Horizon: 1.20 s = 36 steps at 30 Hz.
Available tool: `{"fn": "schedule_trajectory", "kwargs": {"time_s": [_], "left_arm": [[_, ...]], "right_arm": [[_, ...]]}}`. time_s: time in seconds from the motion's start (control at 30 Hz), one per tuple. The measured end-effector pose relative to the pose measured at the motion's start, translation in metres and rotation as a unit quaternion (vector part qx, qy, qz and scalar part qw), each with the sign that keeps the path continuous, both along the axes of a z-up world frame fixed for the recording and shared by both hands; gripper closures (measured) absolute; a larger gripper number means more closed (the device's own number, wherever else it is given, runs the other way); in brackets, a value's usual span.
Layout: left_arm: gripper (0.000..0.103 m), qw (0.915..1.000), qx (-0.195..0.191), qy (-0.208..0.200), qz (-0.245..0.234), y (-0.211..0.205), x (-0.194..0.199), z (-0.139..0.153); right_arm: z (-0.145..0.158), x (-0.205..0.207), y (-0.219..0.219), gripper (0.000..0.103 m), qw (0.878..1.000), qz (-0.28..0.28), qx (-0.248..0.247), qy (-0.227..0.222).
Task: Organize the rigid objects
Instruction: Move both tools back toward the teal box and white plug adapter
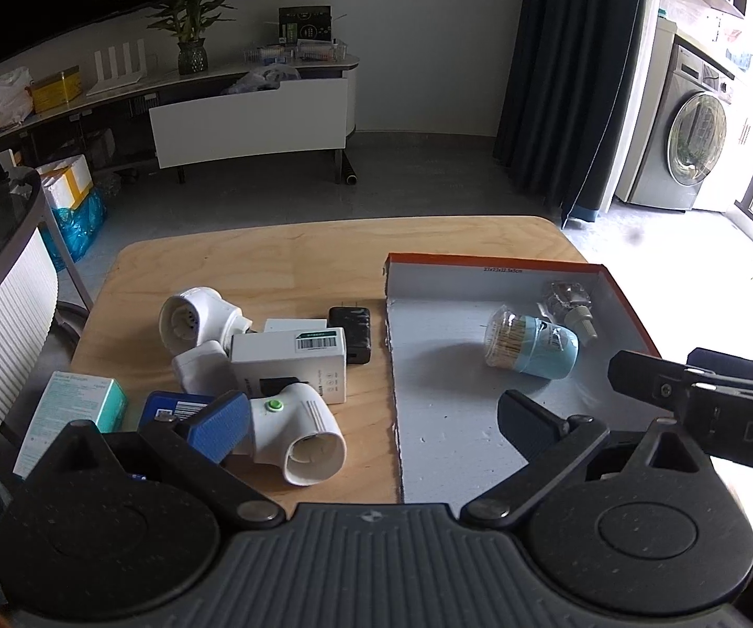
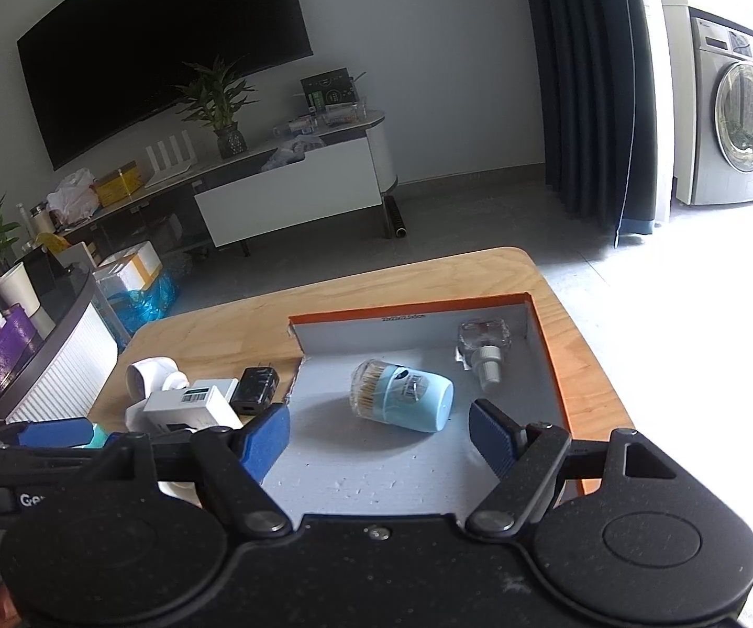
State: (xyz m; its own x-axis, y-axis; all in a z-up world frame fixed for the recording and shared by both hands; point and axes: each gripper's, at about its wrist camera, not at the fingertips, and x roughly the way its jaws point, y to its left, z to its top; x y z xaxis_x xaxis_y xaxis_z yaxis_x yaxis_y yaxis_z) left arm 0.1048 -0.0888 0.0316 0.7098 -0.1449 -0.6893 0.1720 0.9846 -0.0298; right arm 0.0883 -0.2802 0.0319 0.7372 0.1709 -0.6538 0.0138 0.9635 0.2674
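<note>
A living room with a dark television on the wall, a low media console and a washing machine by the curtain lies behind a light wooden table [image 1: 282,261] that carries everything. Far left on it lies a teal carton [image 1: 75,418], then a blue box [image 1: 175,411] partly hidden by the claw finger, then a heap: a white round plug-in device [image 1: 193,316], a white labelled box [image 1: 292,366], a black charger [image 1: 351,332] and, nearest the camera, a white T-shaped adapter with a green button [image 1: 298,434]. Right of the heap sits an orange-rimmed shallow box [image 1: 481,261] with a pale floor; in it a light-blue tub of cotton swabs [image 1: 533,343] lies on its side, and a clear bottle with a white nozzle [image 1: 573,303] rests near the far right corner.

The left claw [image 1: 371,424] is spread wide and holds nothing, its left blue pad just over the T-shaped adapter. The right claw [image 2: 381,432] is also spread wide and empty, above the box floor with the tub just ahead of it.

The unsorted pieces lie left of the box, so the left claw is clearly the nearer one. The T-shaped adapter's open barrel points toward the camera and to the right, its long axis slanted across the claw's opening. A grasp would probably need the claw shifted left and turned to close across the barrel.
</note>
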Motion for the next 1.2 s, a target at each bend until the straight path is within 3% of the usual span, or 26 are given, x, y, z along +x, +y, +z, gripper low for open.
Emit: {"fn": "schedule_trajectory", "kwargs": {"time_s": [1.2], "left_arm": [[0.0,0.996,-0.012,0.015,0.087,0.092,-0.021,-0.005]], "right_arm": [[-0.007,0.005,0.096,0.013,0.994,0.106,0.006,0.015]]}}
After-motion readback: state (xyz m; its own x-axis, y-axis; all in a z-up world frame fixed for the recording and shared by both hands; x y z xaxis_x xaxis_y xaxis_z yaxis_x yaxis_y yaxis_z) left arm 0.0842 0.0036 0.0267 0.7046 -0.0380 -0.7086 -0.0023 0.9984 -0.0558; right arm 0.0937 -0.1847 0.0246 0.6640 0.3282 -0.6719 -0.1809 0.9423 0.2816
